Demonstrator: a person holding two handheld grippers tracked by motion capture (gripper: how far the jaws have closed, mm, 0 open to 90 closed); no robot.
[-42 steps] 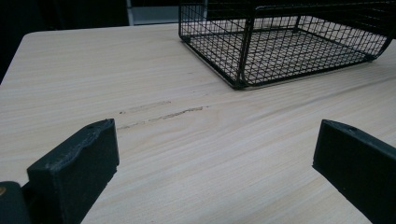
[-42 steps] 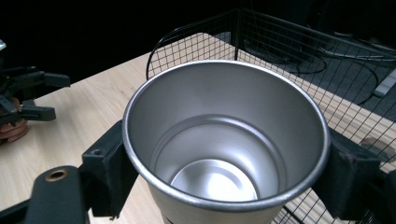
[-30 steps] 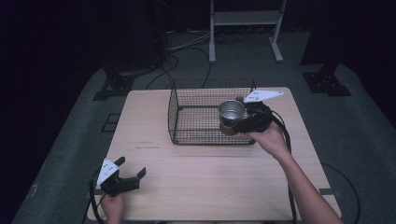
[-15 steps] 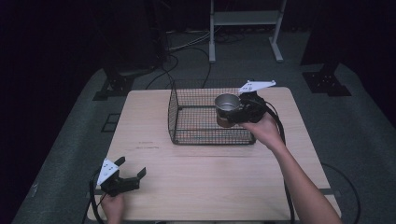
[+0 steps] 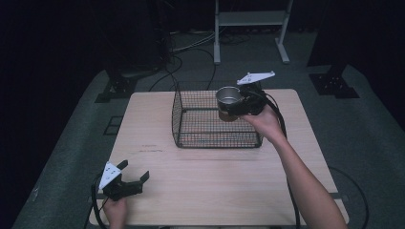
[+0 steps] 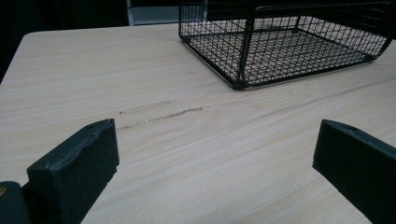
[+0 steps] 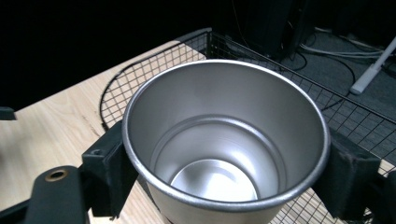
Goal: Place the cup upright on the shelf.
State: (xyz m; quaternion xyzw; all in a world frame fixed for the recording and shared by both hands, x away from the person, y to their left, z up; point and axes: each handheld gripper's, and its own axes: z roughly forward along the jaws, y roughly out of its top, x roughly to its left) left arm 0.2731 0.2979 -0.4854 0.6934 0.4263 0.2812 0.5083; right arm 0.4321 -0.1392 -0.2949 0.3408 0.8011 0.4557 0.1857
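A shiny metal cup hangs upright over the right part of a black wire basket, and my right gripper is shut on it. In the right gripper view the empty cup sits between both jaws, with the basket mesh under and behind it. My left gripper rests open near the table's front left corner, nothing between its jaws. In the left gripper view its fingers frame bare wood, and the basket lies farther off.
The basket stands on a light wooden table with a faint scuff mark on its surface. Behind the table are a white stand, cables and dark equipment bases on grey floor.
My right gripper has carried the cup up and away from me, further over the basket's right side. The left gripper has stayed where it was.
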